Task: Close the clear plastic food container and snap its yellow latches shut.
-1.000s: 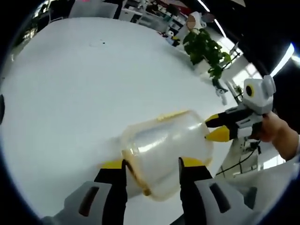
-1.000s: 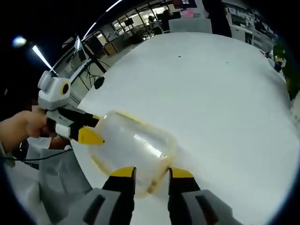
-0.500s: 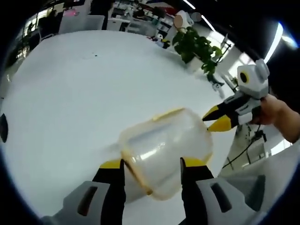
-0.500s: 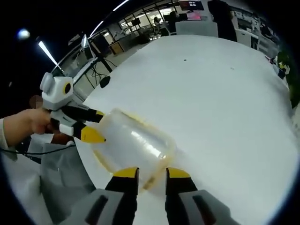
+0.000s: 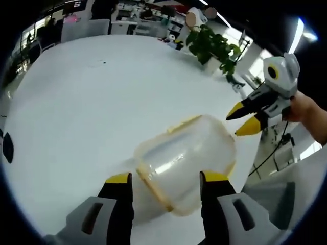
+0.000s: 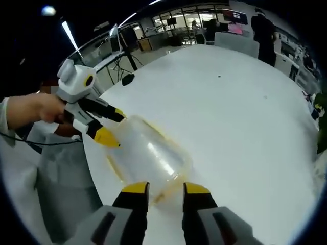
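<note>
The clear container (image 5: 184, 163) lies between the left gripper (image 5: 166, 178)'s wide-spread fingers (image 5: 118, 179). The right gripper (image 6: 166, 188)'s narrowly parted fingers (image 6: 135, 188) sit beside its rim.

Clear container (image 5: 186, 161), yellow latches (image 5: 182, 123), white table (image 5: 92, 102)

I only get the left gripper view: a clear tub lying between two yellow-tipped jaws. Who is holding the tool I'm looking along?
Observer: In the right gripper view, a person's hand holds the left gripper by its rear end, at the table's edge.
Operator: And the other tool, where does it sit on the tub?
Observer: The right gripper's open jaws frame the opposite end of the container. Whether they touch it, I cannot tell.
</note>
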`<state>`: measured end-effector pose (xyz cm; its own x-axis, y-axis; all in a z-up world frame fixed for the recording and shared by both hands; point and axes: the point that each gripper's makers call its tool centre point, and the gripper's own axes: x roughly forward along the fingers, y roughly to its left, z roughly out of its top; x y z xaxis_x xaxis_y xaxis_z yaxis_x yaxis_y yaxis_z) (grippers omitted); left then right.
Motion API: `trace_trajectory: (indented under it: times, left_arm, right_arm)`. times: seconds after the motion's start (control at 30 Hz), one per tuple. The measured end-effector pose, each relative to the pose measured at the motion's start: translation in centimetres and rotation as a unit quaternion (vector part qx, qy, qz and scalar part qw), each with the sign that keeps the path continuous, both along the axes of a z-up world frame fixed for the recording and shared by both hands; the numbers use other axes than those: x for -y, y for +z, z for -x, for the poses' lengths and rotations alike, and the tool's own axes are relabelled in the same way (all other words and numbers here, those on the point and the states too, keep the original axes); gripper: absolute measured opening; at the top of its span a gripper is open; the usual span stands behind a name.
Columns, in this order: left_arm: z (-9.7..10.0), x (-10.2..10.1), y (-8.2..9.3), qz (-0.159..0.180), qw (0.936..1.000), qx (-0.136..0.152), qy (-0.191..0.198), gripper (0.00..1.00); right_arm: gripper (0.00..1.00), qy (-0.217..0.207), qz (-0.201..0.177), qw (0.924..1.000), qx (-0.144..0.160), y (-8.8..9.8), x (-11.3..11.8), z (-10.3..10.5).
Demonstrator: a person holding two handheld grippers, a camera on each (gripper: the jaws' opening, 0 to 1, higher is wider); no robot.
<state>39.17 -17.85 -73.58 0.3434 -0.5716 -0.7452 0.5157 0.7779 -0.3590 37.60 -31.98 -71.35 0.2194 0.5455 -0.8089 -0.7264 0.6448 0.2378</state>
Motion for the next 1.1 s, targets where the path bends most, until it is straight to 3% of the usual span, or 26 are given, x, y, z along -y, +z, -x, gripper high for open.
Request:
trace_trajectory:
  times: [0.13,0.2,0.3,0.4,0.5,0.63,0.83,0.93,0.97,1.1]
  left_arm:
    - [-0.3,-0.4,0.7,-0.008,0.9996,0.022,-0.016,0.48]
    - [-0.2,-0.4,1.3,-0.018,0.9984,0.039,-0.036,0.49]
    - [-0.2,0.0,2.4,-0.029,0.9926,0.081,-0.086,0.51]
    - [-0.2,0.7,3.4,-0.018,0.9887,0.098,-0.112,0.52]
    - [-0.2,1.1,3.9,-0.023,0.9816,0.120,-0.147,0.50]
    - [-0.1,1.8,4.3,-0.035,0.9666,0.157,-0.200,0.44]
    - [0.5,3.6,5.1,-0.016,0.9500,0.179,-0.255,0.39]
    - [0.4,4.2,5.1,-0.018,0.9476,0.185,-0.260,0.39]
    - [0.6,4.3,5.0,-0.027,0.9403,0.195,-0.278,0.37]
    - [1.3,5.4,4.9,-0.022,0.9304,0.201,-0.306,0.35]
  right_arm:
    - [0.24,0.029,-0.005,0.9993,0.022,0.7,-0.6,-0.2]
    - [0.25,0.067,-0.011,0.9965,0.048,1.2,-1.3,-0.2]
    - [0.22,0.121,0.003,0.9913,0.052,1.1,-1.5,0.5]
    - [0.21,0.131,0.024,0.9898,0.051,0.6,-1.0,0.4]
    - [0.20,0.149,0.015,0.9869,0.059,1.1,-1.3,0.5]
    - [0.20,0.168,0.008,0.9834,0.067,1.7,-1.7,0.6]
    - [0.18,0.192,0.003,0.9785,0.075,2.1,-2.5,0.6]
    - [0.18,0.199,0.002,0.9769,0.078,2.2,-2.9,0.5]
    - [0.18,0.203,0.001,0.9758,0.081,2.3,-3.2,0.5]
    - [0.18,0.219,-0.004,0.9713,0.094,2.6,-4.1,0.3]
